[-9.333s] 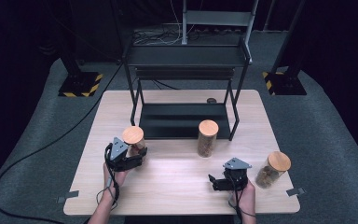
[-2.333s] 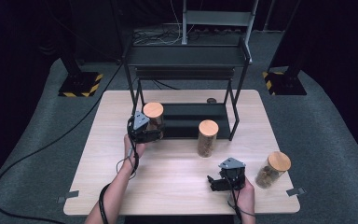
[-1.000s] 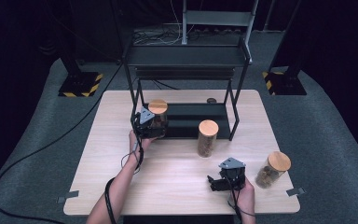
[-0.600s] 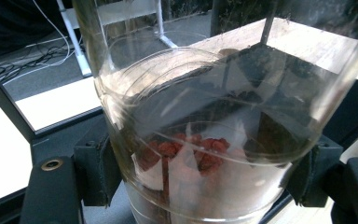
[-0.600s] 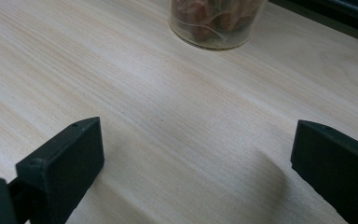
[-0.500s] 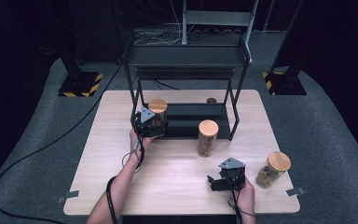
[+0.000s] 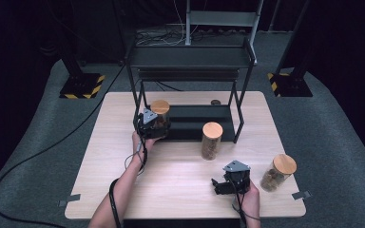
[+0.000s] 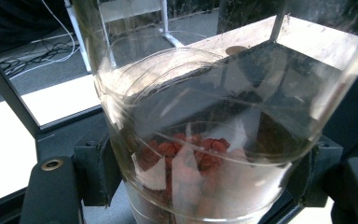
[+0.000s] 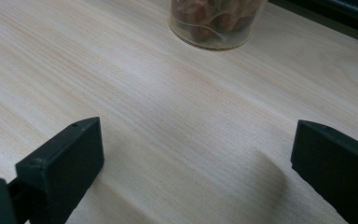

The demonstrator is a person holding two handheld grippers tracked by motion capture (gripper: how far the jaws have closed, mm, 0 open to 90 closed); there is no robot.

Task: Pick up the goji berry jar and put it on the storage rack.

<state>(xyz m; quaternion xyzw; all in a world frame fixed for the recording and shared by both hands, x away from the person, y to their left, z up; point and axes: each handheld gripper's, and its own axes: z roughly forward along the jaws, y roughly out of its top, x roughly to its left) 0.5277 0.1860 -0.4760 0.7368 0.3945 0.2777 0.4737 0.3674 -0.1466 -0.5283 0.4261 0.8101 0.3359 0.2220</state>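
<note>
Gripping the glass jar (image 8: 200, 140) low on its smooth wall, the left hand-held gripper (image 7: 148, 124) is holding it at the rack's bottom shelf (image 7: 195, 116); glass is rigid, slippery, breakable. Right hand-held gripper (image 9: 191, 172) is resting open on the table (image 7: 180, 175).

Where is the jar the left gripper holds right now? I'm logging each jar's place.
In the high view the jar sits clamped in the left gripper at the left end of the black rack's lower shelf.

The jar (image 8: 205, 140) is cut off top and bottom.
</note>
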